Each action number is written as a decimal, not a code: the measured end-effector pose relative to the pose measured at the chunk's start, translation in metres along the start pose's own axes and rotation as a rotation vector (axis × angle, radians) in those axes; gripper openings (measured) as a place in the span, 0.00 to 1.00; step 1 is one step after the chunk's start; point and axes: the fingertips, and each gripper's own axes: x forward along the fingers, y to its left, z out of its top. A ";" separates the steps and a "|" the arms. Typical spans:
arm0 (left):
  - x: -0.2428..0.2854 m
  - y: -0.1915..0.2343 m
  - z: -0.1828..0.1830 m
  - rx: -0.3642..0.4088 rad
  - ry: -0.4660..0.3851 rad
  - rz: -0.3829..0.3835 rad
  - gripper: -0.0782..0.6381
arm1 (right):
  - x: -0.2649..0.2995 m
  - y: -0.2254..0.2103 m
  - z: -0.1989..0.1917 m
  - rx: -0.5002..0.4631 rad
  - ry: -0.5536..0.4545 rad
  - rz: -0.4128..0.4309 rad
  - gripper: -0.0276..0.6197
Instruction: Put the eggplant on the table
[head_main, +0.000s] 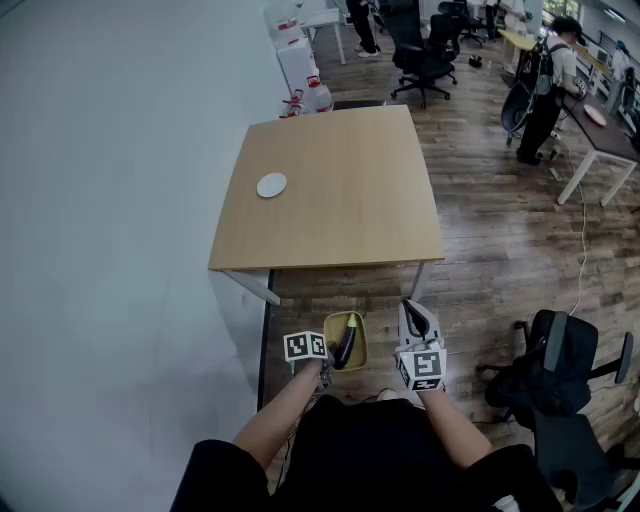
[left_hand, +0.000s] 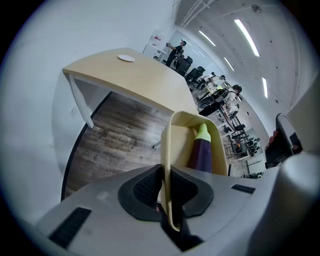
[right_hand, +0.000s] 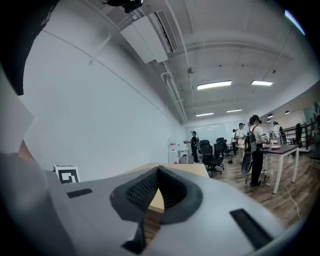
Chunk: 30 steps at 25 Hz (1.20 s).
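Eggplant (left_hand: 202, 152) in yellow tub (left_hand: 170, 145), left gripper (left_hand: 166, 172) pinching rim, right gripper (right_hand: 159, 172) closed, table (head_main: 340, 200) ahead

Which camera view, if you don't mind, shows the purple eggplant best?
The left gripper view: the purple eggplant with its green cap lies close and clear inside the pale yellow bin. The head view shows it small and dark; the right gripper view misses it.
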 end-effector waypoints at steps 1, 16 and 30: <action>0.001 -0.002 0.001 0.004 -0.009 0.003 0.15 | -0.001 0.000 -0.002 -0.005 0.009 0.007 0.14; 0.029 -0.005 0.057 0.002 -0.028 -0.008 0.15 | 0.027 -0.035 -0.031 0.101 0.078 -0.046 0.14; 0.085 0.030 0.231 0.005 0.008 -0.050 0.15 | 0.200 -0.042 -0.020 0.003 0.148 -0.056 0.14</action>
